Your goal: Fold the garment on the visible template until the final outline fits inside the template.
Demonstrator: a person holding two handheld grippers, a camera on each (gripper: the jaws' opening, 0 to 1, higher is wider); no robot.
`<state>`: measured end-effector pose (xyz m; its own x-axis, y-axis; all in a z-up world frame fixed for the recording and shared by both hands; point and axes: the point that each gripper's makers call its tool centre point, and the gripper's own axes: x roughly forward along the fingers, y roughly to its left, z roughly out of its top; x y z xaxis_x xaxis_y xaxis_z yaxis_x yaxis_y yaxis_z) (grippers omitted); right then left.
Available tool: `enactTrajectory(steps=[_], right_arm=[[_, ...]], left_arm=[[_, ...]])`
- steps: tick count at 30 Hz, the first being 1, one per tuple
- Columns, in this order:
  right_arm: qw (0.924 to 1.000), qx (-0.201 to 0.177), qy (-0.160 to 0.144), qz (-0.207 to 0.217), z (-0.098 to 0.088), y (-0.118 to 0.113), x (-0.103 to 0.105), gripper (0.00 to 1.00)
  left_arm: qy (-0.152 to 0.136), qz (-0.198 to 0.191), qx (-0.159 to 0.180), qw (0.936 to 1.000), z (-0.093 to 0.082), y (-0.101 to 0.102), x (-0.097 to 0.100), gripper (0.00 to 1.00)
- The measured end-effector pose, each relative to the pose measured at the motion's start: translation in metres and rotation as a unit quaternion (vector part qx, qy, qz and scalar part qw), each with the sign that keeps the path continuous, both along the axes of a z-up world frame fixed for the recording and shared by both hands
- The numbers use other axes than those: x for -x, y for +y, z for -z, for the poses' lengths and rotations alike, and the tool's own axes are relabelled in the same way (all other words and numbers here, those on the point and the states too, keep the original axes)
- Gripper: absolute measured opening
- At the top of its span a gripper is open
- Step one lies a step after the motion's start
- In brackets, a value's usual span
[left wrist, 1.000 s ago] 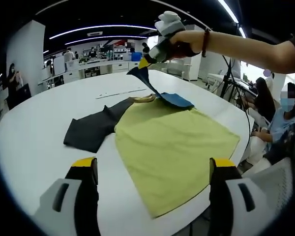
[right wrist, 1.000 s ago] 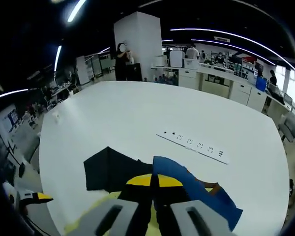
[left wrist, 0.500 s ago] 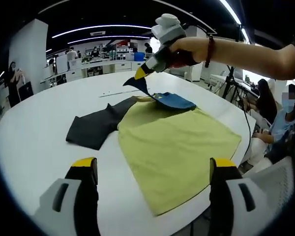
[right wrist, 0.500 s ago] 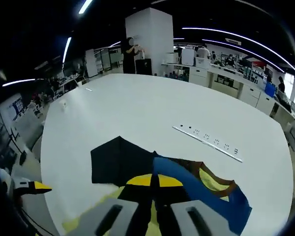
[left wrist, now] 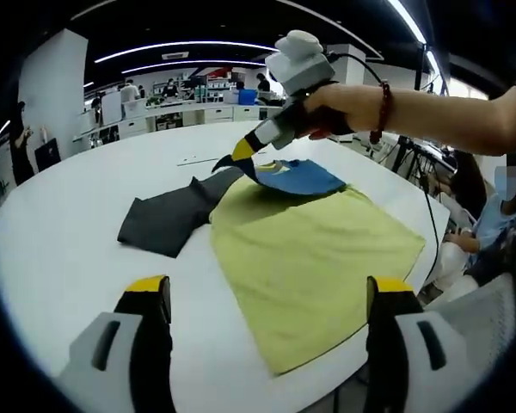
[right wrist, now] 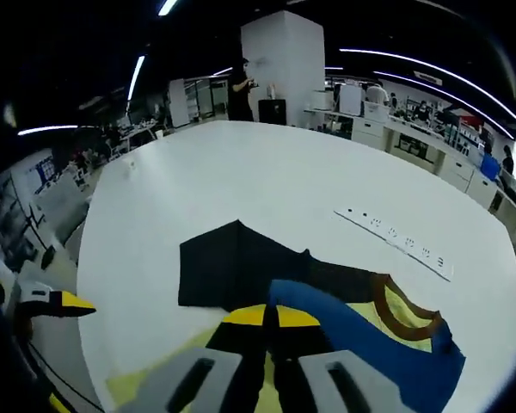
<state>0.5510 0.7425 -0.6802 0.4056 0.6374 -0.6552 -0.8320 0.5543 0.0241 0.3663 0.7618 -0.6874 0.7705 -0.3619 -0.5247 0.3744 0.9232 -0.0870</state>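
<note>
In the left gripper view, our left gripper waits with its jaws wide apart and nothing in them. The shirt lies flat on the white table. Our right gripper pinches the blue sleeve, we think to fold it inward.

In the right gripper view, the right gripper's jaws are squeezed together on the blue sleeve. The black sleeve lies flat. We see no words to read.

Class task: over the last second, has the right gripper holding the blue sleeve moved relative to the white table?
Yes. In the left gripper view, the right gripper has come down toward the round white table, lowering the blue fabric sleeve over the yellow-green shirt body.
</note>
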Motion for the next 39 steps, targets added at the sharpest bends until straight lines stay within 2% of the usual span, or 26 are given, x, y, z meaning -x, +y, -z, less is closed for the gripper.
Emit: enactTrajectory(steps=[3, 6, 12, 23, 34, 39], right_arm=[[0.9995, 0.013, -0.006, -0.028, 0.009, 0.004, 0.012, 0.00], [0.9992, 0.020, -0.008, -0.035, 0.016, 0.005, 0.016, 0.00], [0.9987, 0.002, -0.007, -0.051, 0.016, 0.012, 0.027, 0.00], [0.9964, -0.003, 0.001, -0.085, 0.028, 0.020, 0.049, 0.00], [0.9972, -0.013, 0.007, -0.073, 0.026, 0.017, 0.046, 0.00], [0.9978, -0.014, -0.012, -0.064, 0.012, 0.004, 0.033, 0.00]], left_arm=[[-0.001, 0.001, 0.000, 1.0000, -0.001, 0.000, -0.001, 0.92], [0.000, 0.002, -0.002, 1.0000, 0.000, 0.000, 0.000, 0.92], [0.002, 0.000, -0.003, 1.0000, 0.000, 0.003, 0.002, 0.92], [-0.001, 0.002, -0.003, 1.0000, -0.001, 0.000, 0.001, 0.92], [-0.002, 0.000, -0.005, 1.0000, -0.001, 0.003, 0.002, 0.92], [-0.004, -0.003, -0.005, 1.0000, -0.003, 0.004, 0.002, 0.93]])
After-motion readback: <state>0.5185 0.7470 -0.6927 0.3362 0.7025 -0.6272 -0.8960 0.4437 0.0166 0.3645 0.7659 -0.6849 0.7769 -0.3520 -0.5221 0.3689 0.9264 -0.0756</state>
